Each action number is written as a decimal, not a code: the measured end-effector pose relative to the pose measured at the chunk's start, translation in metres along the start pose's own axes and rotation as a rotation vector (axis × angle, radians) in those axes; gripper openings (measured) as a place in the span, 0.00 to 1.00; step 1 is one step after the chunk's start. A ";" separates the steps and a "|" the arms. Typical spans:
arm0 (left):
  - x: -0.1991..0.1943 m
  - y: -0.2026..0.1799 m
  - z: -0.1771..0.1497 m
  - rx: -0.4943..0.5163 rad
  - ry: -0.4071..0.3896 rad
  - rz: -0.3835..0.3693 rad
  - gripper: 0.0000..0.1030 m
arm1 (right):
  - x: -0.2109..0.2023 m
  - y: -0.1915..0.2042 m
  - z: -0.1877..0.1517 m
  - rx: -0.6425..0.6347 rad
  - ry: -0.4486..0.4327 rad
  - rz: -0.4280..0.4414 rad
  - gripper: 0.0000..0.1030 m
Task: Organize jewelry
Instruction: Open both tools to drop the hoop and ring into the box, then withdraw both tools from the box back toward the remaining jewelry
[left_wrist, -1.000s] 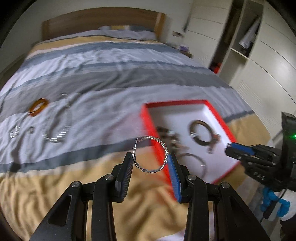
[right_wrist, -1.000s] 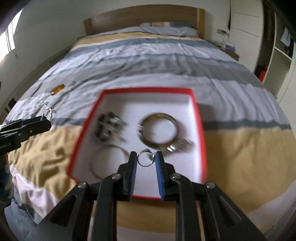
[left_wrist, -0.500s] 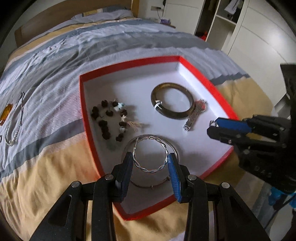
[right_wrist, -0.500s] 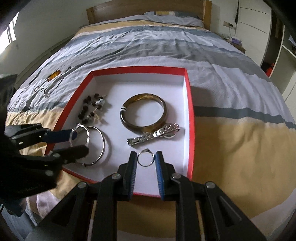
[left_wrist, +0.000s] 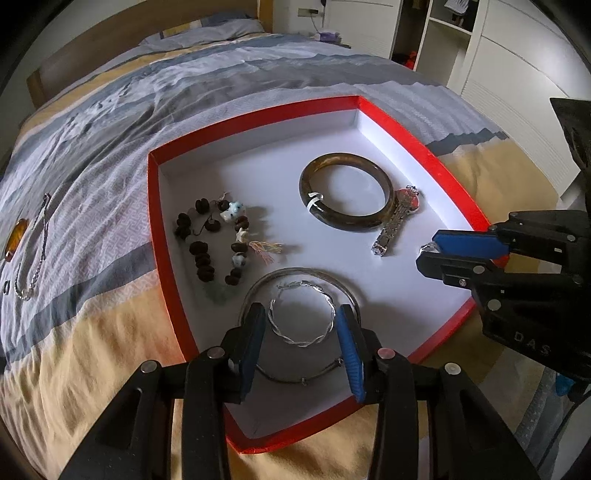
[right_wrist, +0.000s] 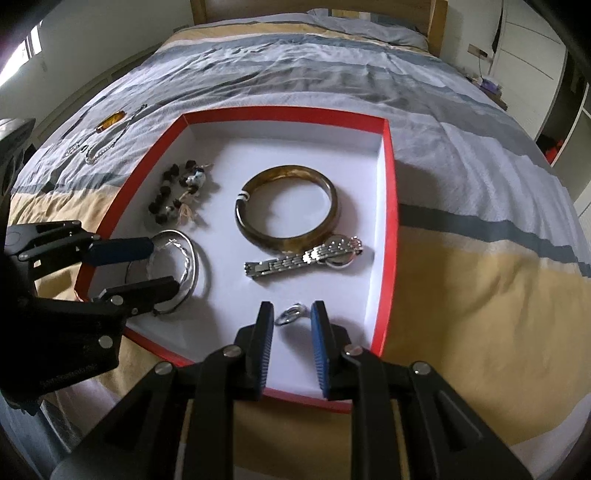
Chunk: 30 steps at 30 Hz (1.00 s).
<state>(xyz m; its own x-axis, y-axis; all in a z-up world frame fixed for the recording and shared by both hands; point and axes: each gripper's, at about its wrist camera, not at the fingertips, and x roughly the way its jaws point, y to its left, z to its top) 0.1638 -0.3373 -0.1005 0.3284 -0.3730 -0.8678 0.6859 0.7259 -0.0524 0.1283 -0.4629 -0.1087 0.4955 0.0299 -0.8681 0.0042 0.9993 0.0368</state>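
Letters on right tongs body, left wrist view: "DAS", pale on black, cut off by the edge.
Embossed line on left tongs body, right wrist view: too blurred to read.

A bed under a striped cover (grey, white, tan) fills the room, wooden headboard behind, white wardrobe alongside, a bright window opposite.

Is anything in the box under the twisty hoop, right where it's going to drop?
Yes. A thin silver bangle lies on the box floor right under the twisty hoop in the left gripper; the hoop would land inside it.
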 end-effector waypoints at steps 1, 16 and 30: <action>0.000 0.000 0.000 -0.001 -0.001 0.001 0.39 | -0.001 0.000 0.000 0.001 0.001 -0.002 0.20; -0.074 0.001 -0.022 -0.008 -0.169 0.046 0.47 | -0.054 0.008 0.001 0.066 -0.097 -0.025 0.23; -0.161 0.041 -0.094 -0.148 -0.218 0.161 0.68 | -0.113 0.062 -0.026 0.106 -0.177 -0.016 0.23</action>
<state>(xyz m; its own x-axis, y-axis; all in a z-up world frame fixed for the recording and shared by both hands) 0.0775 -0.1934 -0.0096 0.5675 -0.3499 -0.7453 0.5171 0.8559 -0.0081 0.0498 -0.4036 -0.0207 0.6398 -0.0001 -0.7685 0.0999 0.9915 0.0831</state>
